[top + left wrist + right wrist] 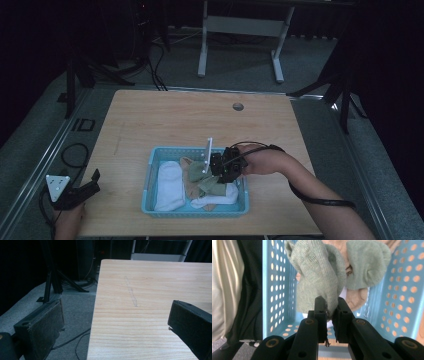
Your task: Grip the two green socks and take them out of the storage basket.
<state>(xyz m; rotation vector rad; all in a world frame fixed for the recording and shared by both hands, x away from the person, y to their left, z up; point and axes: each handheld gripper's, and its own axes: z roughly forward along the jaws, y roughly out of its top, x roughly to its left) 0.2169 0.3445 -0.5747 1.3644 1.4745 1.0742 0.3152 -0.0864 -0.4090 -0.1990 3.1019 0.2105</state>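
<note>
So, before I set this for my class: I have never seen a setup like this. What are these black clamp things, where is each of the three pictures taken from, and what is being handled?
There is no robot here: a person holds a hand-held two-jaw gripper in each hand at a wooden table.

The high view looks down from above the person's side. It shows a blue perforated basket with socks in it, white, beige and grey-green.

The other two pictures come from small cameras riding on the grippers, looking along their black jaws.

In the right gripper view, the right gripper has its jaws shut on a grey-green sock, inside the basket.

In the left gripper view, the left gripper has its jaws wide apart and holds nothing, at the table's left edge with floor and cables beyond.
</note>
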